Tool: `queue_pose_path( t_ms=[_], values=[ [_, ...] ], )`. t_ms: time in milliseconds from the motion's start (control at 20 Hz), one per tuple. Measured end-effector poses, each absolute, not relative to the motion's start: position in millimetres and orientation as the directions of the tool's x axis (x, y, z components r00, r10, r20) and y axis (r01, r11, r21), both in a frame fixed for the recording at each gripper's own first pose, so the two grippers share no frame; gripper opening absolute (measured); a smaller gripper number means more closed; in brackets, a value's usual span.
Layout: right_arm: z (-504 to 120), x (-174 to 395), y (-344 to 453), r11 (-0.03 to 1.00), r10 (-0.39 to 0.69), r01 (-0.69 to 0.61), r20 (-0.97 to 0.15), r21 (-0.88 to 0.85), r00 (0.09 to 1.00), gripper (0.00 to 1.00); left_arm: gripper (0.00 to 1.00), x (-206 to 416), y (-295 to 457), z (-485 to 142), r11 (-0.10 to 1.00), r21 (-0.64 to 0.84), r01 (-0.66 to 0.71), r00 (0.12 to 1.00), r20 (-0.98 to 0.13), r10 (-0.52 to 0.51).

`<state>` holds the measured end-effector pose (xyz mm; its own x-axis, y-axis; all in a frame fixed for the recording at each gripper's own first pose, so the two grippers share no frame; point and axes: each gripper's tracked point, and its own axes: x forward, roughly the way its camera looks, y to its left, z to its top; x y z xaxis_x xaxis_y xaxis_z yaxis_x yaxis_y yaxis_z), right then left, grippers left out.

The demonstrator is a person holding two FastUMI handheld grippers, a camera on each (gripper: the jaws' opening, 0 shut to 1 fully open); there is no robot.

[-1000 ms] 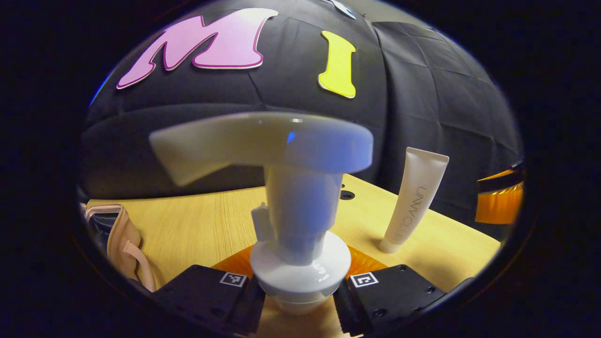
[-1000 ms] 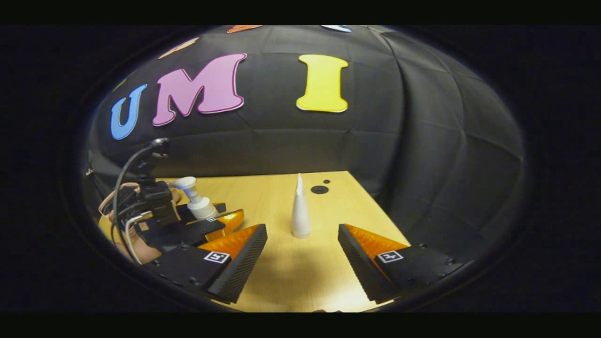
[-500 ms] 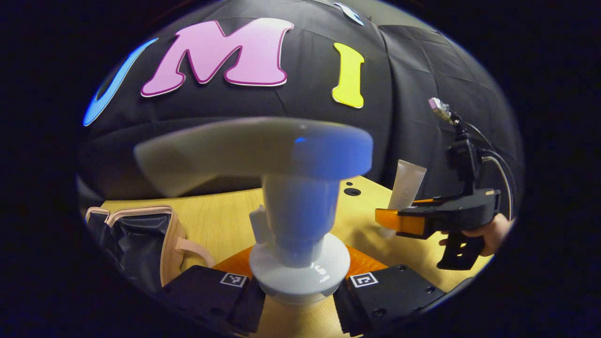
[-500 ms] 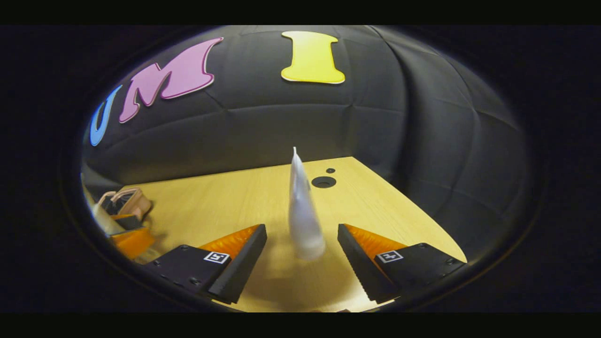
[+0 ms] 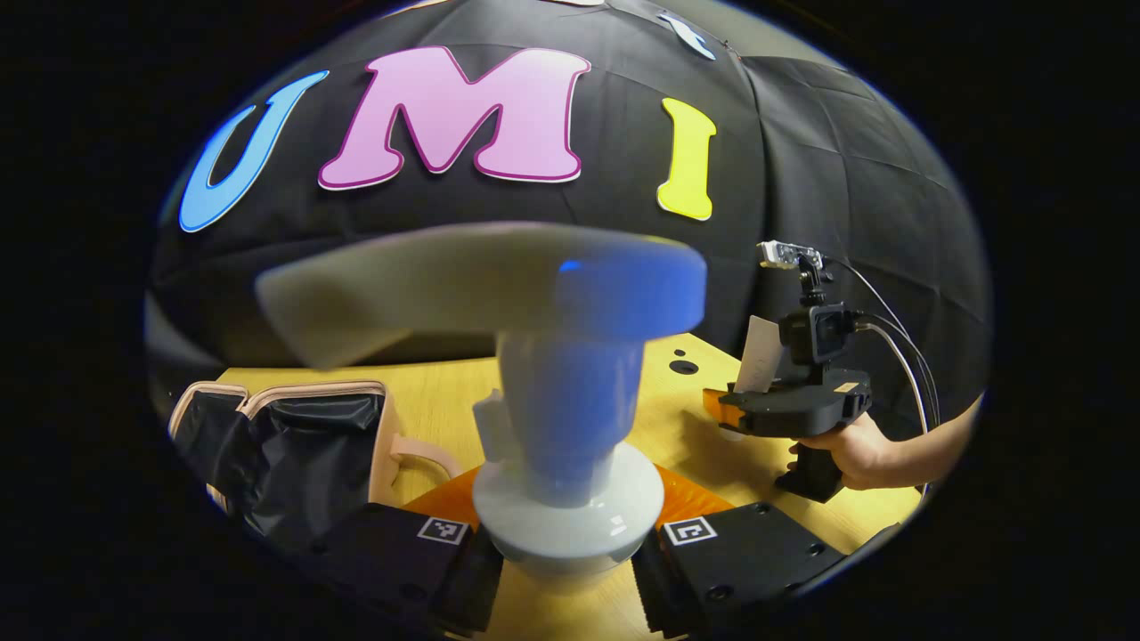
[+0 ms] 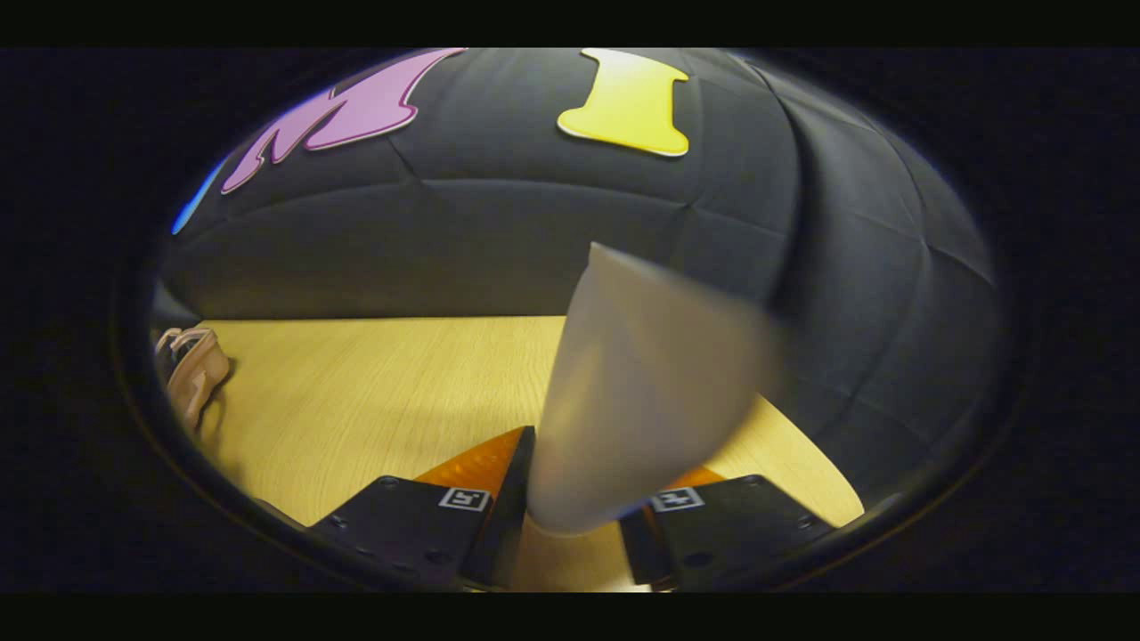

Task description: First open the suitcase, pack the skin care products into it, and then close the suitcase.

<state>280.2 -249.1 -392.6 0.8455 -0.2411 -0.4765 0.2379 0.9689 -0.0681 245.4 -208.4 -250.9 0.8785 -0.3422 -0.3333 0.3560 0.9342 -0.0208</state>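
Pump bottle (image 5: 567,418) stands upright between the left gripper (image 5: 567,570) fingers in the left gripper view, its white collar pinched from both sides, its spout pointing toward nine o'clock. From that bottle, the open case (image 5: 285,445), dark-lined with a pale pink rim and handle, lies on the table (image 5: 445,401) at about nine o'clock. At three o'clock from the bottle a hand (image 5: 846,450) holds the right gripper (image 5: 721,411) low over the wood, with a white tube (image 5: 759,356) rising from its front end. In the right gripper view the tube (image 6: 641,392) leans toward one o'clock, blurred, and the right gripper (image 6: 574,525) has both fingers clamped on its lower end. The case (image 6: 191,374) sits at nine o'clock at the table's (image 6: 374,392) far left edge.
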Motion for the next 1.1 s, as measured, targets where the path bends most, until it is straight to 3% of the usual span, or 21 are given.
queue_pose_path(
  t_ms=[300, 350, 700, 750, 800, 1100],
  values=[
    [-369, 270, -228, 0.984, -0.175, 0.163, -0.447, -0.065, 0.877, 0.41, 0.68, 240, -179, -247, 0.953, -0.048, 0.299, 0.896, -0.329, -0.298],
    [-358, 265, -222, 0.986, -0.168, 0.154, -0.436, -0.067, 0.884, 0.36, 0.65, 237, -174, -245, 0.954, -0.054, 0.294, 0.899, -0.324, -0.295],
    [-266, 224, -155, 0.997, -0.068, 0.048, -0.353, -0.065, 0.933, 0.38, 0.65, 213, -117, -207, 0.967, -0.096, 0.237, 0.926, -0.28, -0.255],
    [-250, 214, -141, 0.998, -0.046, 0.026, -0.337, -0.063, 0.94, 0.34, 0.65, 208, -103, -201, 0.969, -0.098, 0.227, 0.93, -0.273, -0.245],
    [-240, 203, -125, 0.998, -0.024, 0.004, -0.342, -0.061, 0.939, 0.37, 0.65, 202, -89, -194, 0.972, -0.097, 0.214, 0.933, -0.273, -0.233],
    [-192, 137, -28, 0.992, 0.095, -0.118, -0.362, -0.041, 0.927, 0.38, 0.64, 177, 2, -181, 0.977, -0.128, 0.169, 0.927, -0.316, -0.202]
  ],
)
